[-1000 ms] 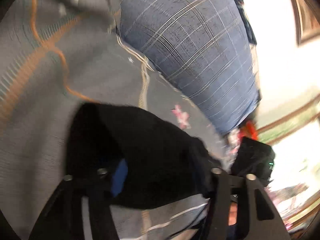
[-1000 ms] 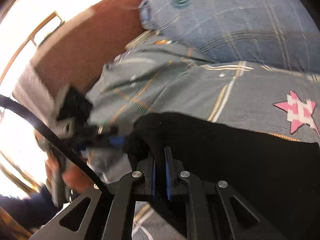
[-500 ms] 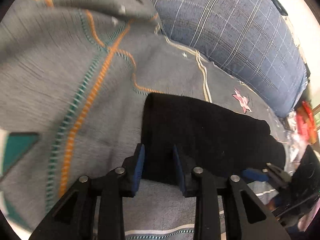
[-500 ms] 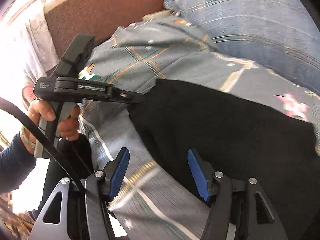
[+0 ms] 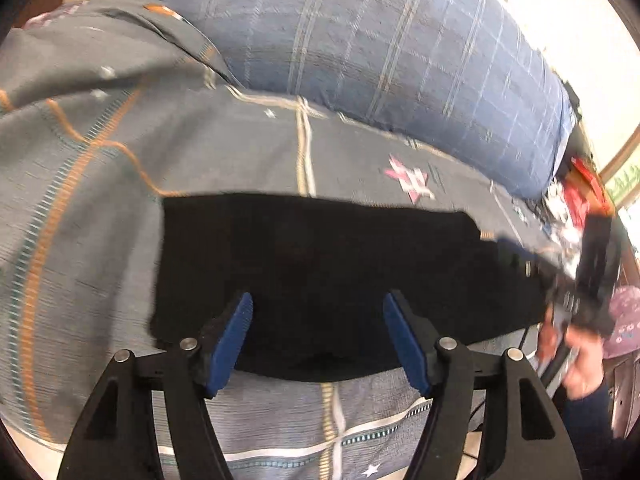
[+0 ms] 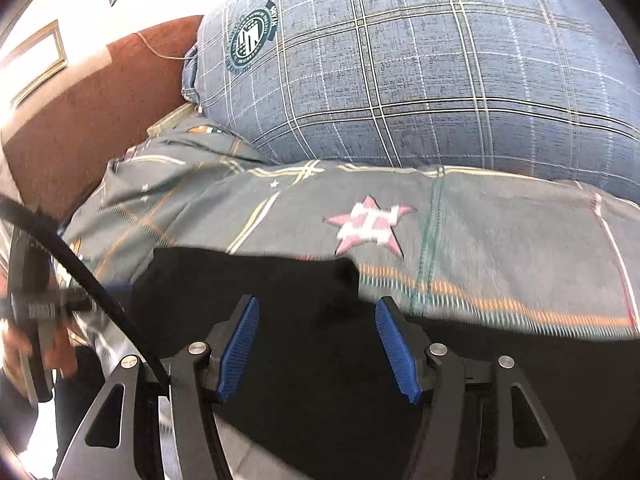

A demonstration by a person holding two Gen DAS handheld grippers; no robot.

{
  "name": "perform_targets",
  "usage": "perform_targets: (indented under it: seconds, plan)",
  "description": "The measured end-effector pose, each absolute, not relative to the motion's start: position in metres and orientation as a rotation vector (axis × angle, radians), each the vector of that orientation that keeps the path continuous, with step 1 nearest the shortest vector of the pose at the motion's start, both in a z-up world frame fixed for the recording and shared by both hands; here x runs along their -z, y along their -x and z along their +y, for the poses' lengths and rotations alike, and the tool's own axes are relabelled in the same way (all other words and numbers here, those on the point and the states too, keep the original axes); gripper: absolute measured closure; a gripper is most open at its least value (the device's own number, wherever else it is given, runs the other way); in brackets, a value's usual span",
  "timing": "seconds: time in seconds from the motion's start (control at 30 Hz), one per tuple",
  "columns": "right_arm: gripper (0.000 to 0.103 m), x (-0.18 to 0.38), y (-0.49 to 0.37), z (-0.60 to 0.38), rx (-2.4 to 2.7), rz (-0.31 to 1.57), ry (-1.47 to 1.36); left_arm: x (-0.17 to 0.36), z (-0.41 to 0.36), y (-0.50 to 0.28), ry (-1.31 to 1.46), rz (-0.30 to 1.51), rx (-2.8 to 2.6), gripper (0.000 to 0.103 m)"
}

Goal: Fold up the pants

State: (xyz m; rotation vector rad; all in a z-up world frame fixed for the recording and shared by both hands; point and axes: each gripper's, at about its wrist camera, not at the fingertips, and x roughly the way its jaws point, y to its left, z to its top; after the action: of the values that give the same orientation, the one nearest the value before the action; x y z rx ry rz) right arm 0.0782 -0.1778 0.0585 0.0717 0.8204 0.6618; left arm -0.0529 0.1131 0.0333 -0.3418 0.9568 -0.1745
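Note:
The black pants (image 5: 328, 280) lie folded flat as a wide dark strip on the grey patterned bedsheet (image 5: 100, 200). My left gripper (image 5: 318, 340) is open and empty, its blue pads over the near edge of the pants. In the right wrist view the pants (image 6: 320, 380) fill the lower part of the picture. My right gripper (image 6: 318, 344) is open and empty, just above the pants. The right gripper also shows blurred at the right end of the pants in the left wrist view (image 5: 520, 264).
A large blue plaid pillow (image 5: 400, 52) lies along the far side of the bed, also in the right wrist view (image 6: 440, 72). A brown headboard (image 6: 88, 120) stands at the left. Red and mixed clutter (image 5: 580, 192) sits at the far right.
Both grippers have let go of the pants and opened wide. The pants, held up a second ago, now lie flat on the sheet. Both grippers have drawn back toward the near edge.

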Motion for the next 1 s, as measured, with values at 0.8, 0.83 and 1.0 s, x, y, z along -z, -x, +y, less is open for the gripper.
perform_targets:
  seconds: [0.8,0.83,1.0]
  plan:
    - [0.053,-0.054,-0.06,-0.228,-0.521,0.827,-0.038,-0.033,0.104,0.084,0.254,0.934,0.131,0.036]
    - [0.052,-0.055,-0.054,-0.239,-0.5,0.829,-0.05,-0.038,0.101,0.083,0.264,0.922,0.148,0.034]
    - [0.039,-0.049,-0.024,-0.311,-0.327,0.856,-0.081,-0.052,0.066,0.071,0.285,0.89,0.264,0.021]
